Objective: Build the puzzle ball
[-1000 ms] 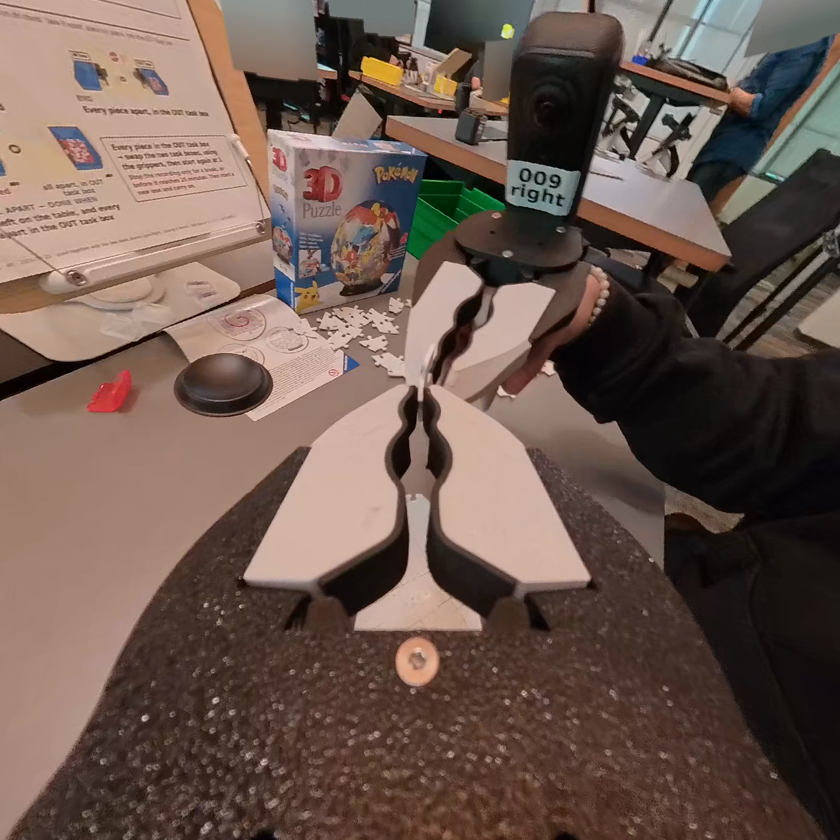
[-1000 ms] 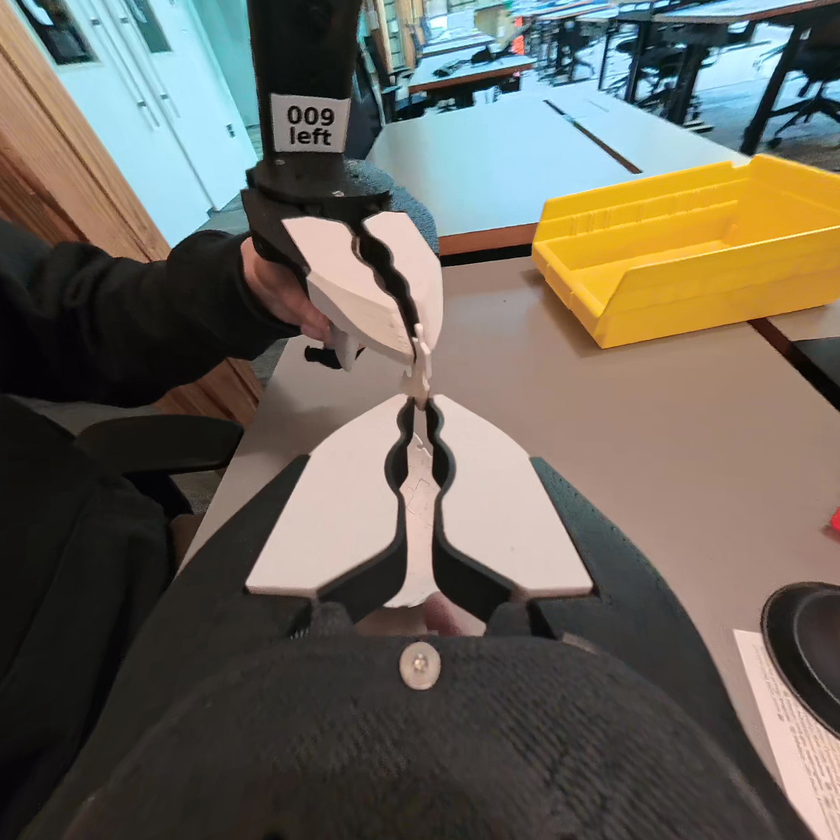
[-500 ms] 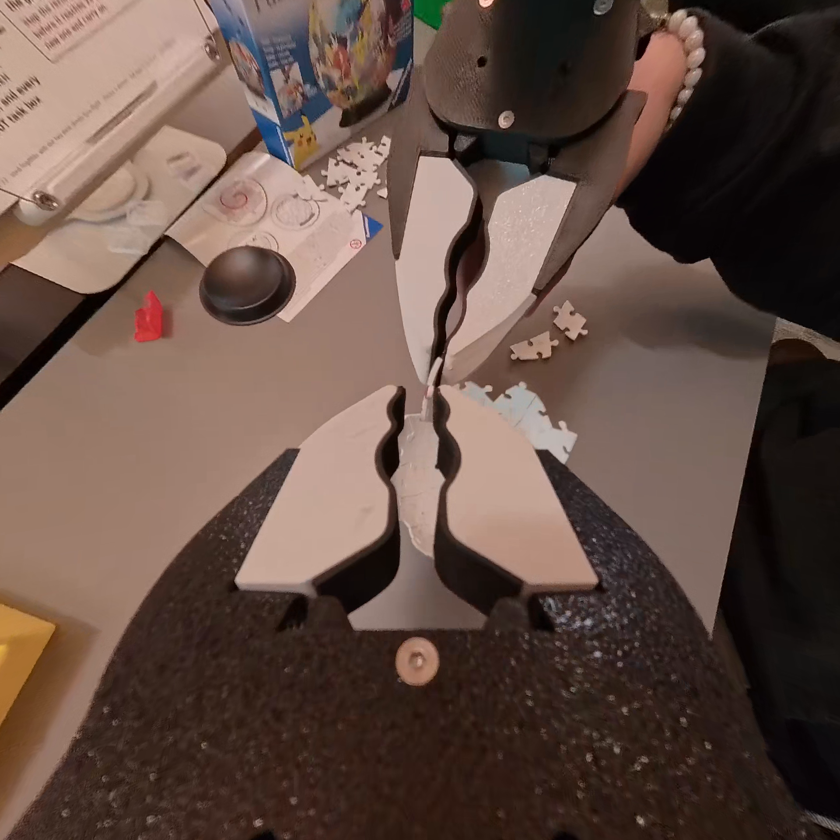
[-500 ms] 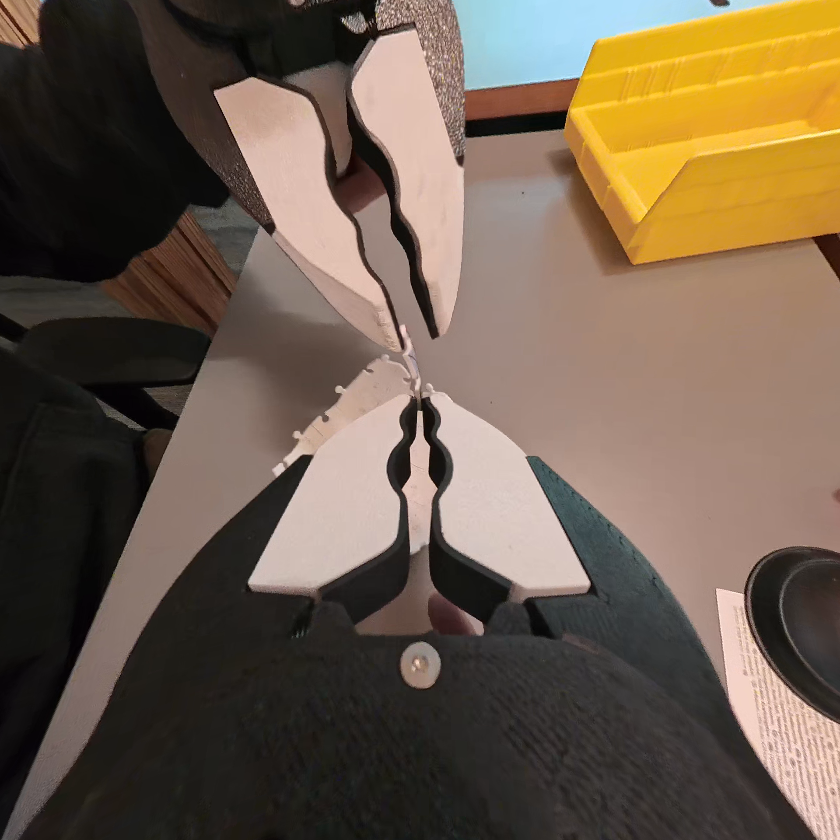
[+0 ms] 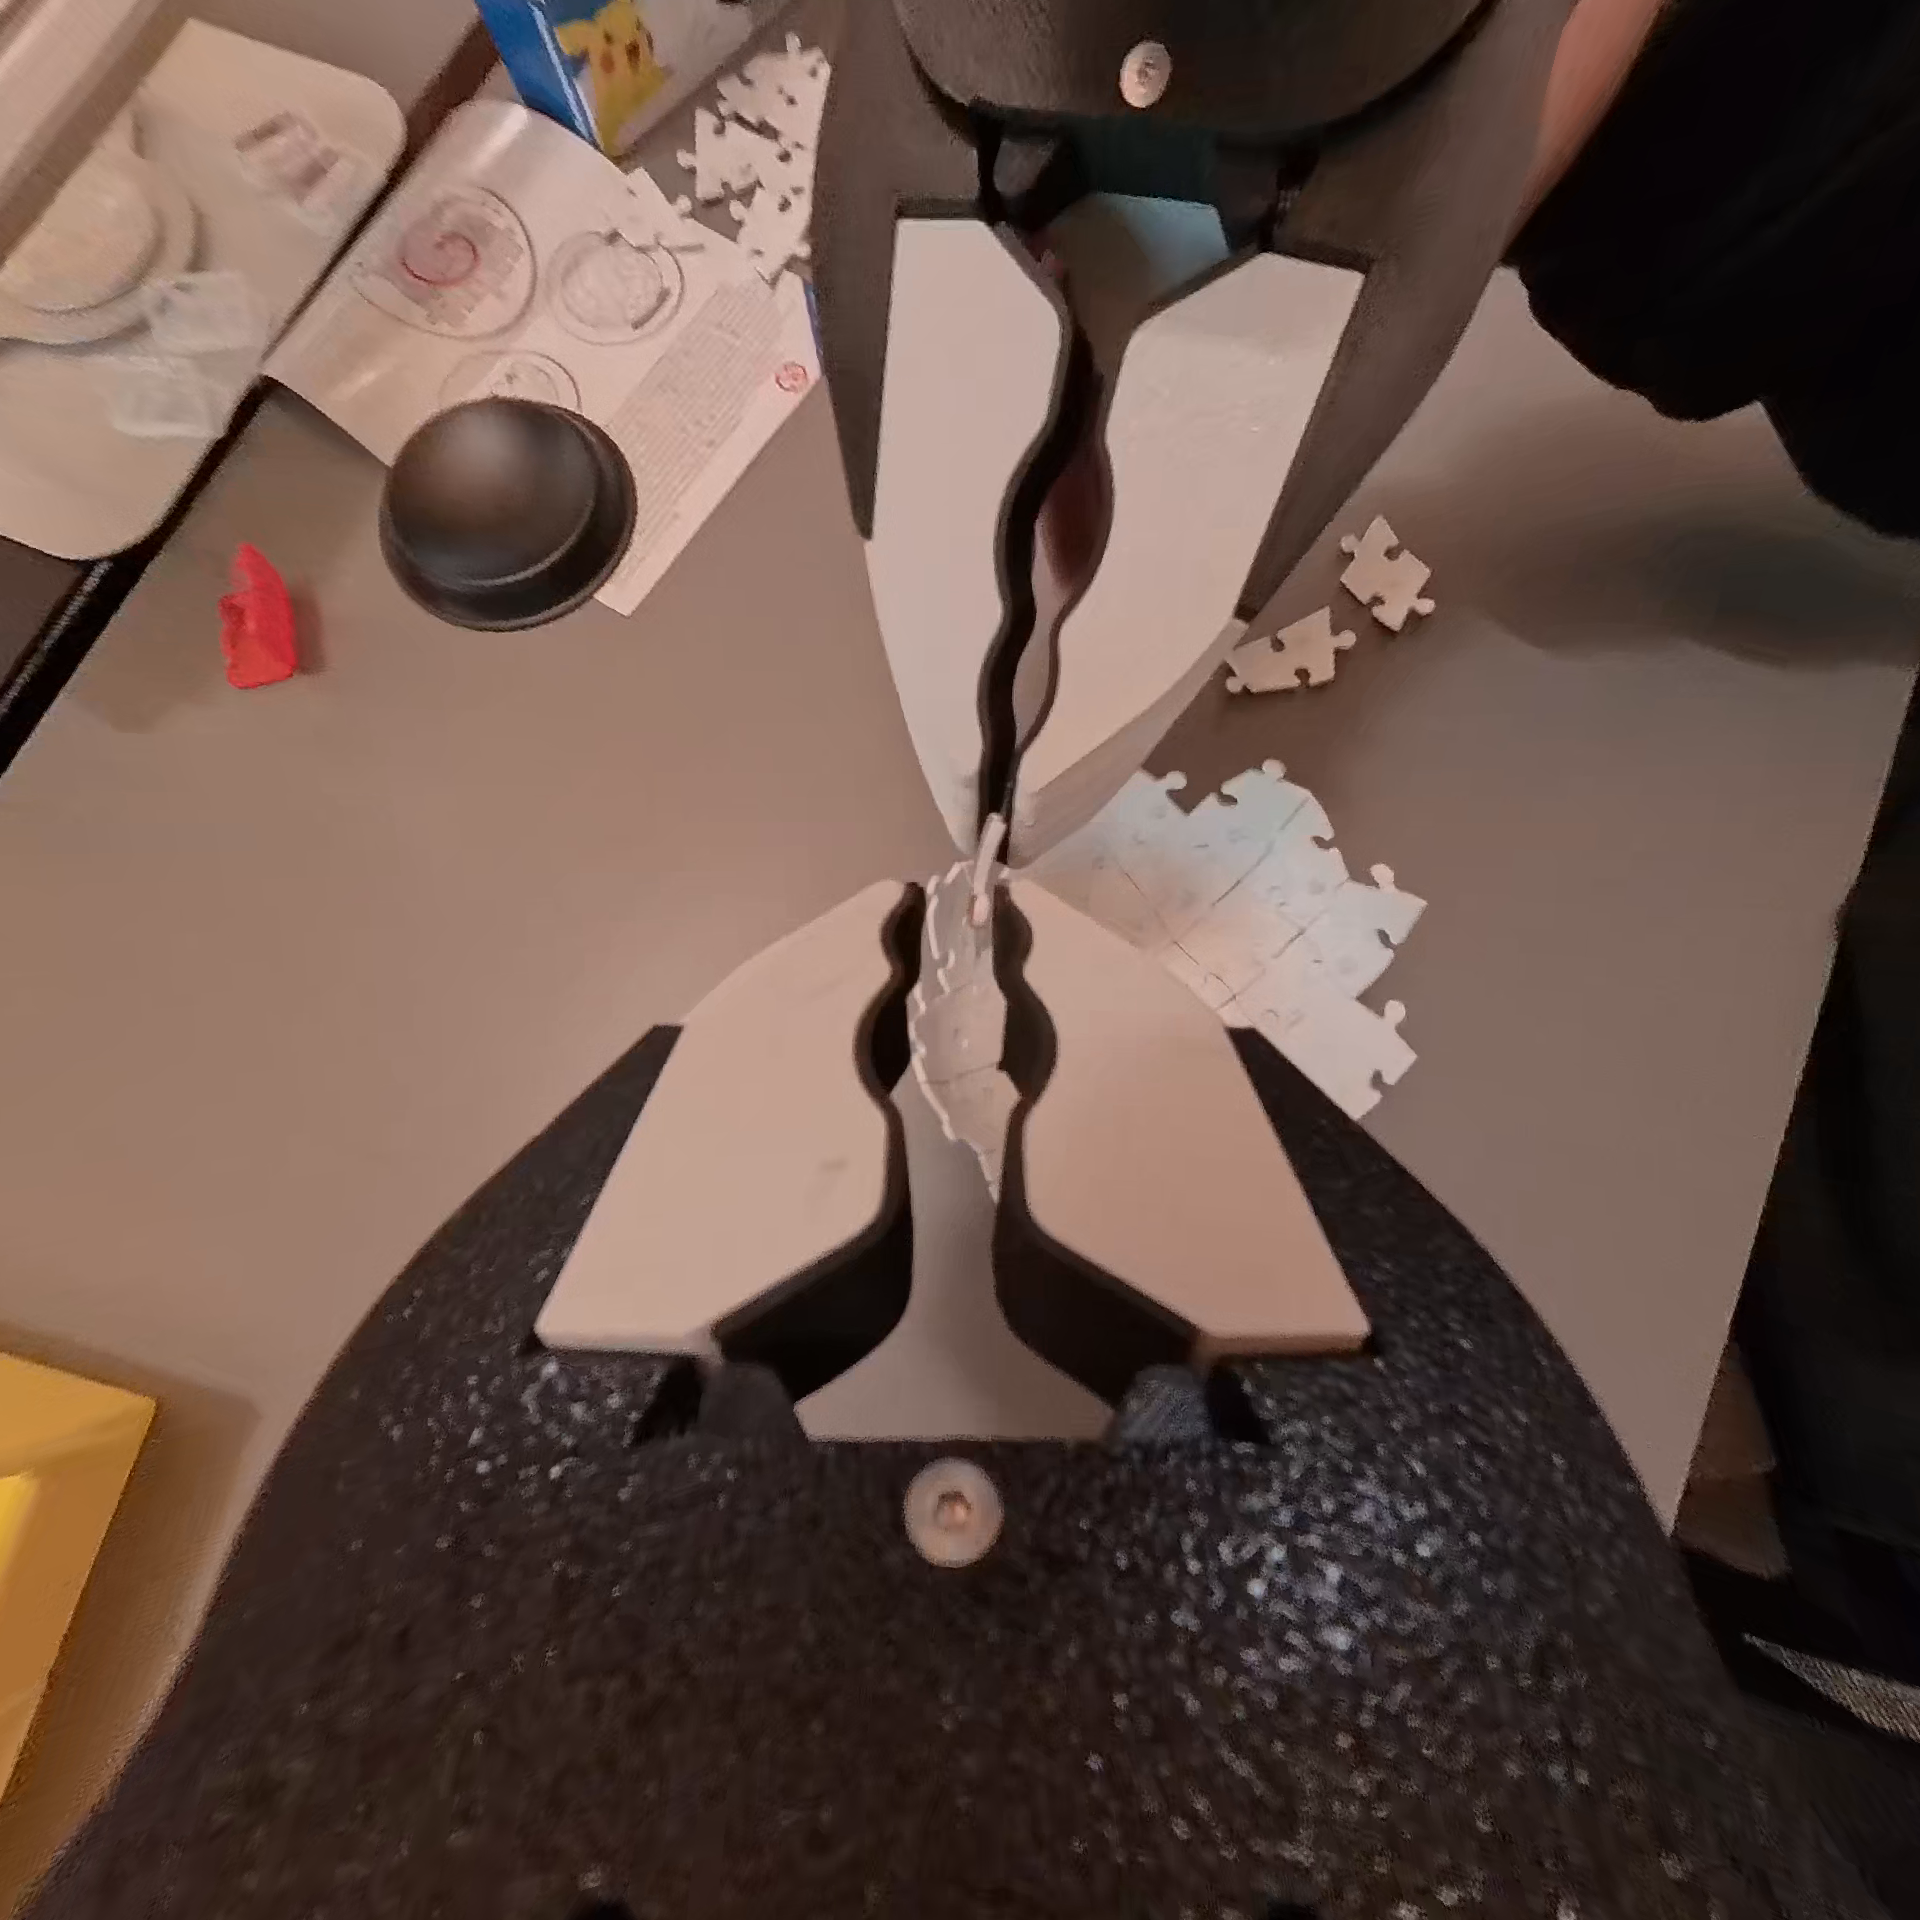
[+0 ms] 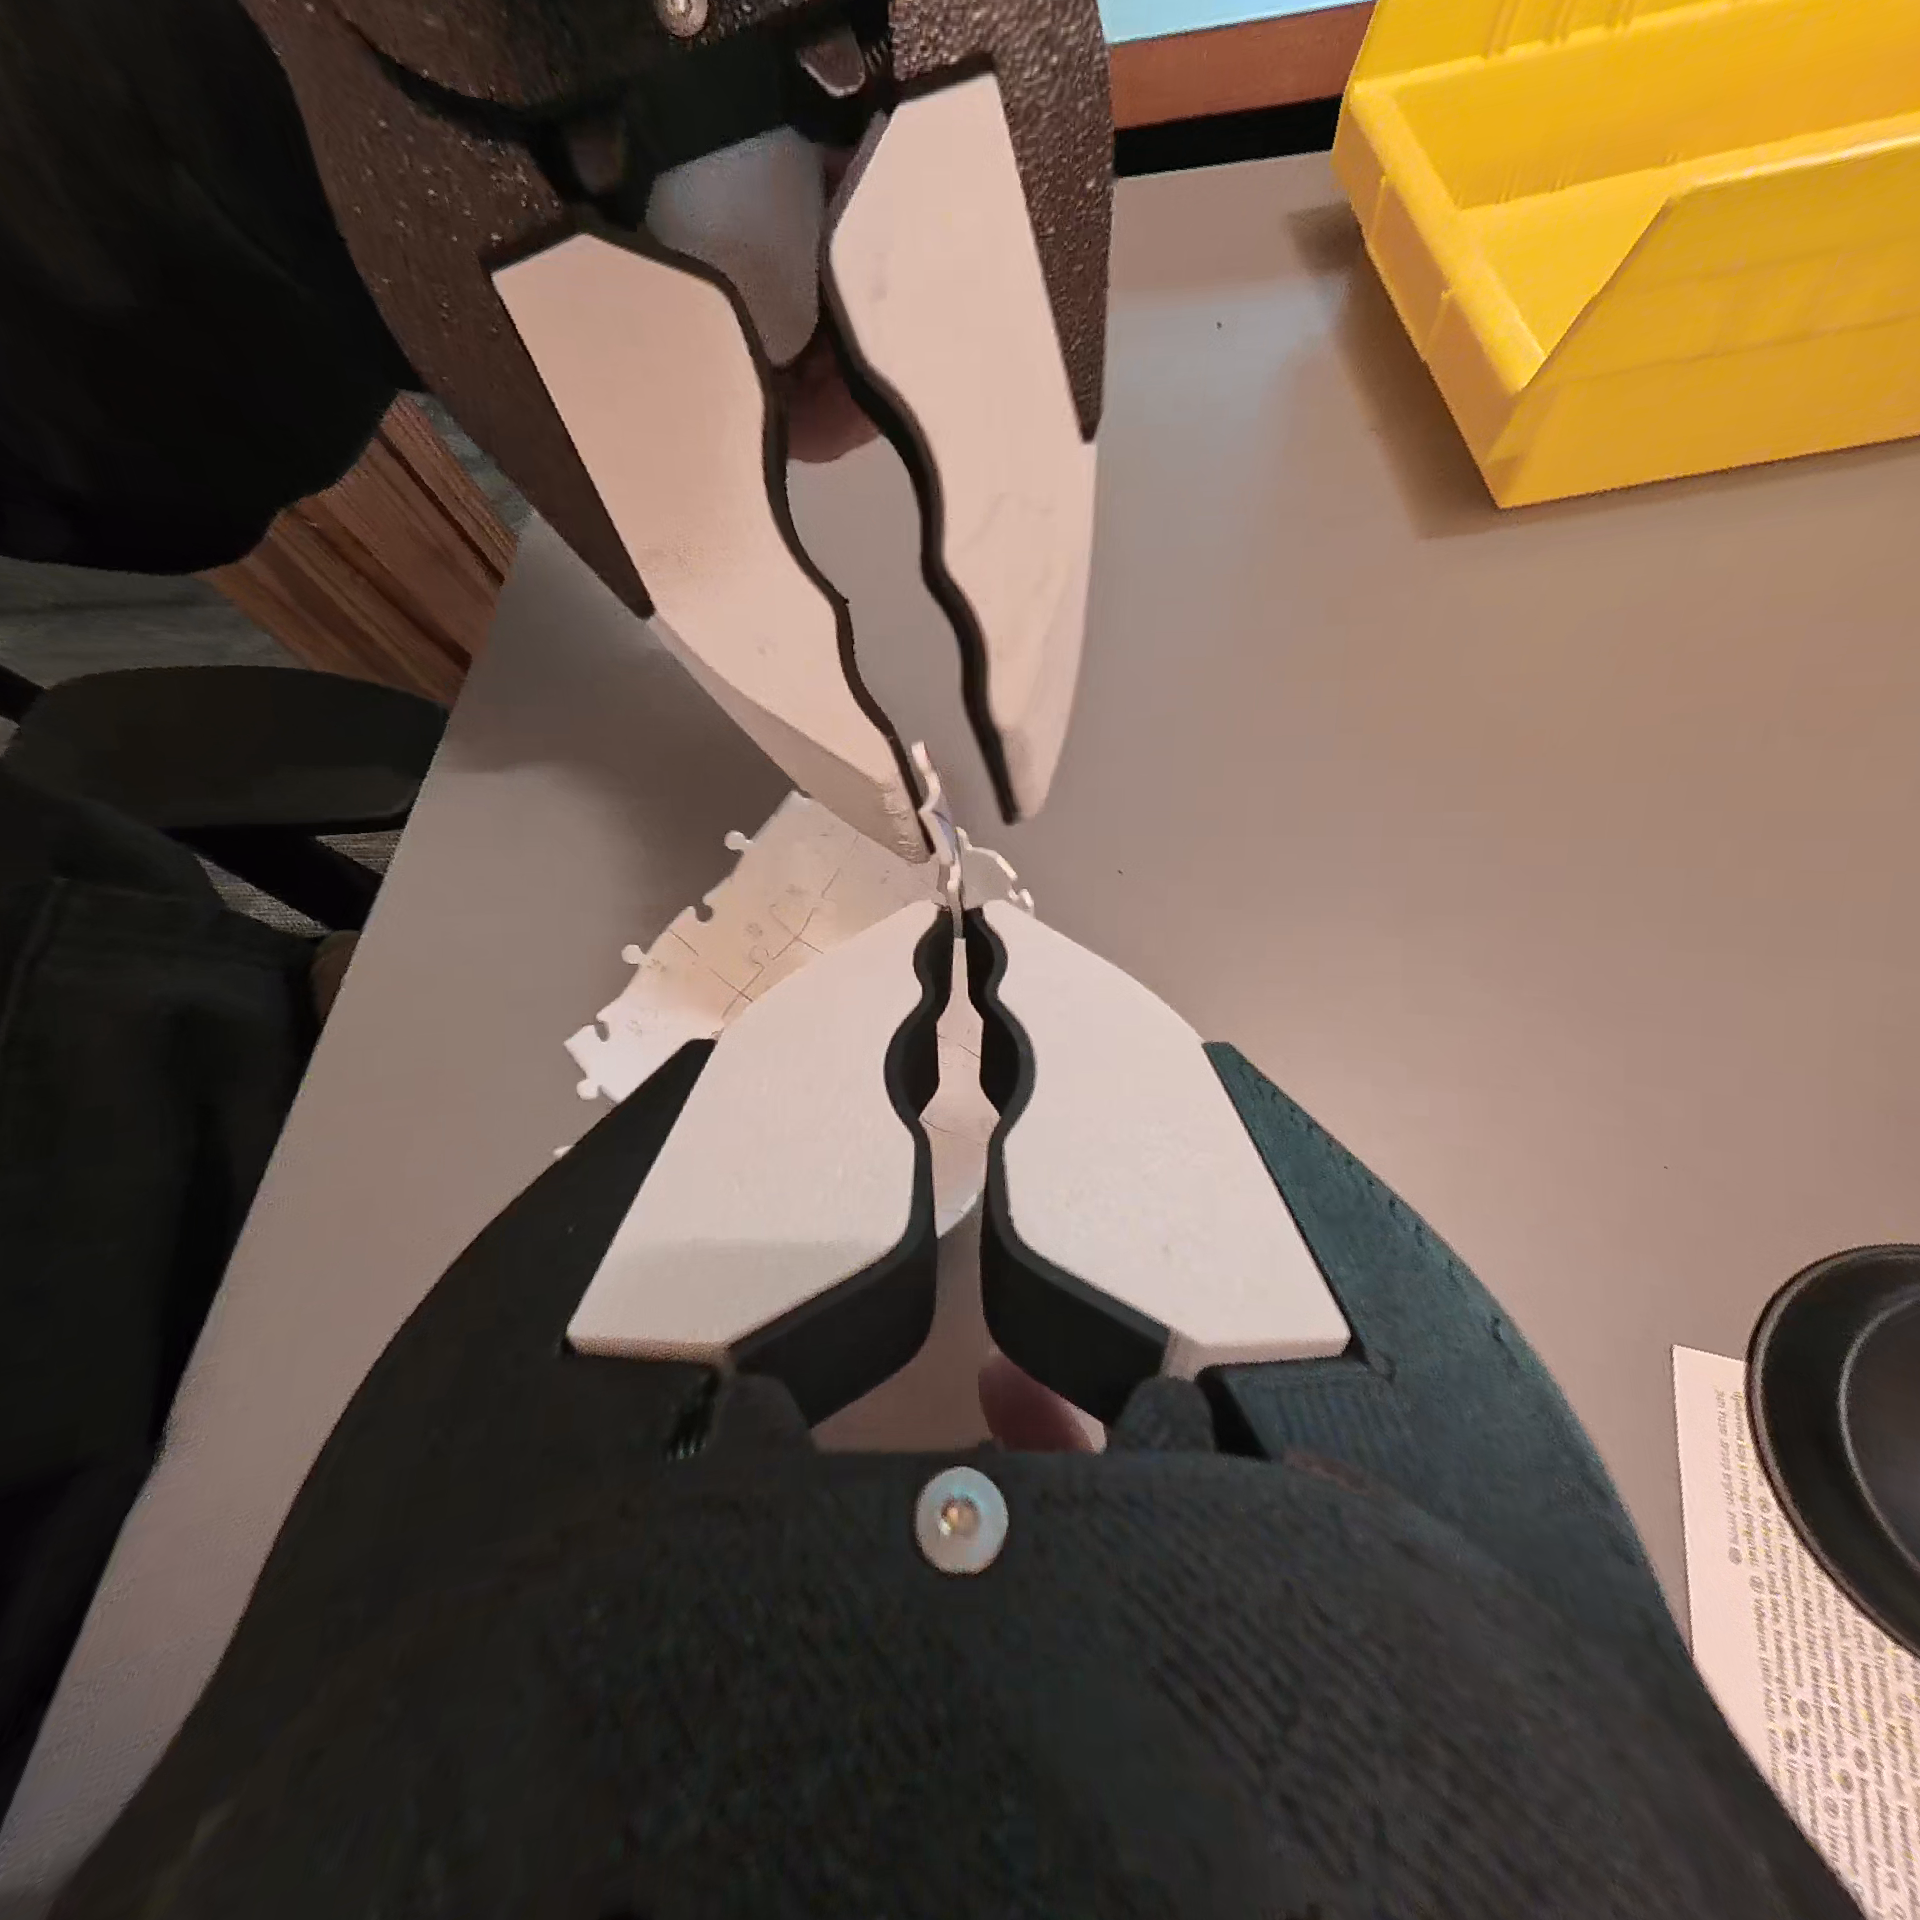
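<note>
Both claws [image 5: 961, 899] [image 6: 956, 914] lower, tip-to-tip over table [image 5: 468, 831]

Both grippers [image 5: 961, 894] tilted down twd table [image 5: 520, 883] (tips closer).

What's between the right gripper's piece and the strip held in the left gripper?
Nothing visible. The right gripper has its piece touching the top end of the curved strip clamped in the left gripper. The flat assembled section lies on the table off to one side, not between them.
</note>
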`<state>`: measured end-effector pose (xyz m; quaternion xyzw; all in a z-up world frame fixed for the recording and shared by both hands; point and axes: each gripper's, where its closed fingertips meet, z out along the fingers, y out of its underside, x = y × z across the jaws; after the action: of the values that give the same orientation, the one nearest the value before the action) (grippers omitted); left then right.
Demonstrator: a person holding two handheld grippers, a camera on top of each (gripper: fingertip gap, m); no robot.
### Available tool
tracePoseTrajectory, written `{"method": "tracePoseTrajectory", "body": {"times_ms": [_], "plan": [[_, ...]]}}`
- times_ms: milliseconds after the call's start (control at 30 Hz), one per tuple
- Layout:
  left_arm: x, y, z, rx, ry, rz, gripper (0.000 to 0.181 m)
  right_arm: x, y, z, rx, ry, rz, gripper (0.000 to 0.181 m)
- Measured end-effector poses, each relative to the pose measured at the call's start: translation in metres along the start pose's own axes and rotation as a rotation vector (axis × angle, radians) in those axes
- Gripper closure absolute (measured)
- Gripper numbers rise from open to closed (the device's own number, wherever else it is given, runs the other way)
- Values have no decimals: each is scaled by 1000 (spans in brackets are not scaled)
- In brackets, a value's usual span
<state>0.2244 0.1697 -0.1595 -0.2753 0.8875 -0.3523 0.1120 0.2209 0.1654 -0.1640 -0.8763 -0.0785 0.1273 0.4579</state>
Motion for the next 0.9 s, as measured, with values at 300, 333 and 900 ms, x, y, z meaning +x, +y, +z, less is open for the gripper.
{"method": "tracePoseTrajectory", "body": {"times_ms": [300,333,900], "plan": [[0,7,13,-70,100,-12,178,7,13,9,-73,-9,-6,179],[0,8,14,-73,114,-21,177,8,14,10,-74,-10,0,179],[-16,29,30,-80,175,-114,179,28,41,27,-27,-143,197,131]]}}
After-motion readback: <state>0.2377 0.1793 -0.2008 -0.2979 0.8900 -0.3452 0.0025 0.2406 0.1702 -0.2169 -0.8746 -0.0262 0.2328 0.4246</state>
